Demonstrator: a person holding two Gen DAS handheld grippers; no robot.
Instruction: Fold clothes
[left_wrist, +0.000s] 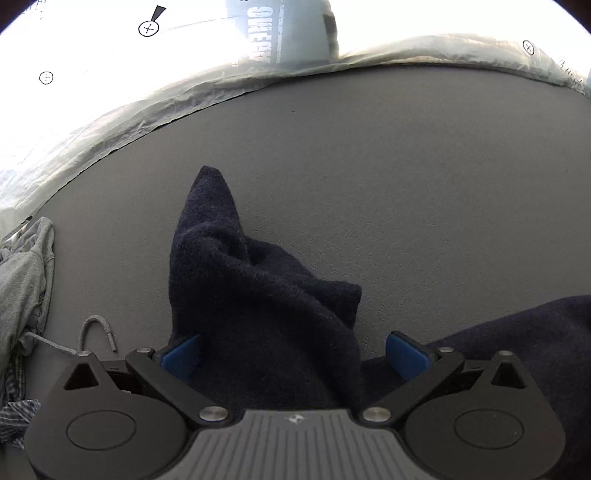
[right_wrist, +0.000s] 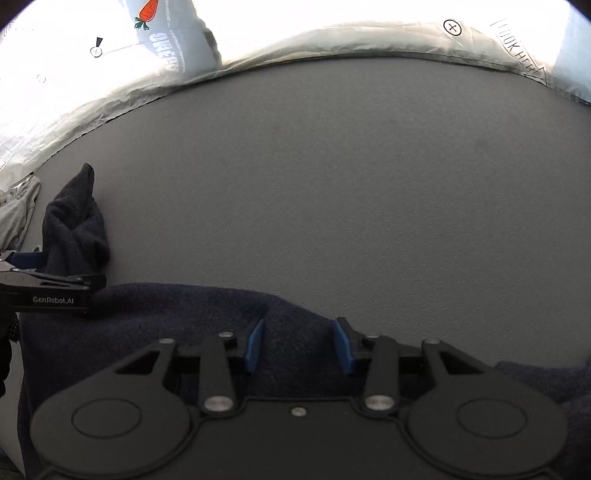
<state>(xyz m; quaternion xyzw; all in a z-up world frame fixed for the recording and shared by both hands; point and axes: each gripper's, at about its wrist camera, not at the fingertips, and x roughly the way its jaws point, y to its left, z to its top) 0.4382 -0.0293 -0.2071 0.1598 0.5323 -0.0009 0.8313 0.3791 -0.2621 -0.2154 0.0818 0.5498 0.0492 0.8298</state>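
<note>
Navy fleece, thick and limp, makes up the dark garment (left_wrist: 258, 295) spread over the near part of the grey surface (left_wrist: 406, 184), one end bunched into a peak that points toward the far edge. It looks soft and light, with a grippy nap that should not slip, but it will sag and crease wherever it is unsupported. The left hand-held gripper (left_wrist: 293, 354) straddles the bunched fold with its blue pads apart, released. The right hand-held gripper (right_wrist: 299, 345) is set over the flat far hem, jaws partly parted; whether the pads already pinch cloth I cannot tell. Best holds are two corners along that hem. A grey garment (left_wrist: 26, 280) lies crumpled at the left edge.
</note>
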